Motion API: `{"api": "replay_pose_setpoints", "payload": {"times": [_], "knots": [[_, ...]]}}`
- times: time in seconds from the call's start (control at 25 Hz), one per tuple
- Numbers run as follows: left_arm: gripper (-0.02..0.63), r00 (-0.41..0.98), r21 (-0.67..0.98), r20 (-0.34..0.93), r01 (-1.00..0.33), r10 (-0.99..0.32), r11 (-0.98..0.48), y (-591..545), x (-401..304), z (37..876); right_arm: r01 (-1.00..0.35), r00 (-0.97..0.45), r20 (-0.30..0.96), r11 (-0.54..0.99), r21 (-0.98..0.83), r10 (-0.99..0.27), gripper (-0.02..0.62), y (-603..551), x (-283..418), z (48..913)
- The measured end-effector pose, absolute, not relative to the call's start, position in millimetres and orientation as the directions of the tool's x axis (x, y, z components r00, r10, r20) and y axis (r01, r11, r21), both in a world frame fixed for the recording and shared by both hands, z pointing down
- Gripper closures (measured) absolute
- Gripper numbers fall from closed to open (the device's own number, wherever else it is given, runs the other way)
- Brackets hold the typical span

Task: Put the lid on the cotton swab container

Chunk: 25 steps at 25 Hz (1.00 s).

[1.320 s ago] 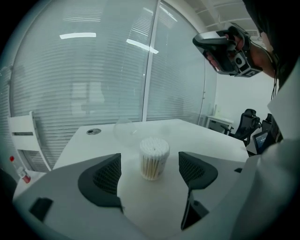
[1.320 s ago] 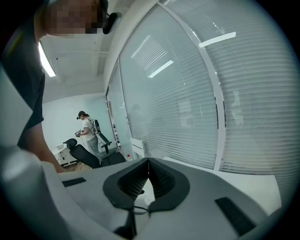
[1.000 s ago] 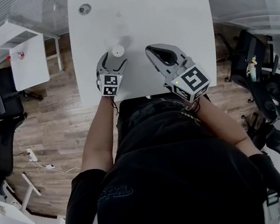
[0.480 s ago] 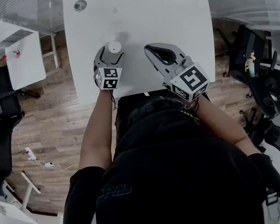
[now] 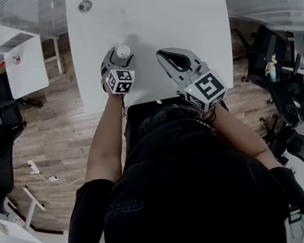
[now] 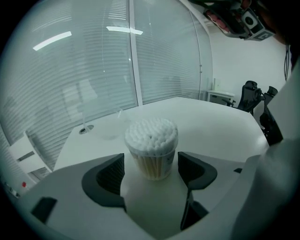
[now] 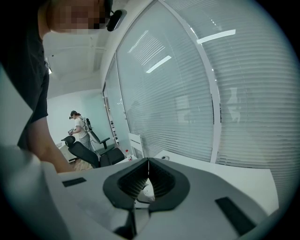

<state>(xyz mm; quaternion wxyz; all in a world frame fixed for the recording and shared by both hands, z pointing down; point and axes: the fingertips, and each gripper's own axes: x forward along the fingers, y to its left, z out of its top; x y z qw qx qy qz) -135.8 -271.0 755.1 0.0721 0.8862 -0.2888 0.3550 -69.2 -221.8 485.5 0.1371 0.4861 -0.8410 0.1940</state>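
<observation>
Swab container [image 6: 151, 147] stands open-topped near the tabletop's [image 5: 178, 8] near edge, left of middle, between the spread jaws of the left claw [image 6: 150, 172], pads not pressing it; right claw [image 7: 148, 166] is pressed together

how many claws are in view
2. The left claw flanks the swab container on the table; the right claw, shut, hovers to its right over the table's near edge.
</observation>
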Motion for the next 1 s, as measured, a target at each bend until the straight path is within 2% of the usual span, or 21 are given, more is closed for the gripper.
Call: {"api": "replay_pose_setpoints", "payload": {"times": [0.16,0.24,1.0], "knots": [[0.266,0.587,-0.066,0.669,-0.563,-0.455,-0.824,-268.6,-134.9,755.6,-0.871,-0.489,0.419,0.453,-0.188,-0.765,0.572,-222.0,-68.6,484.4],[0.334,0.588,-0.068,0.662,-0.571,-0.465,-0.818,-268.1,-135.0,754.5,-0.874,-0.485,0.421,0.448,-0.189,-0.767,0.572,-222.3,-66.7,484.9],[0.345,0.614,-0.025,0.658,-0.560,-0.435,-0.828,-264.2,-134.9,747.1,-0.871,-0.490,0.416,0.452,-0.194,-0.766,0.572,-218.9,-64.0,482.4]]}}
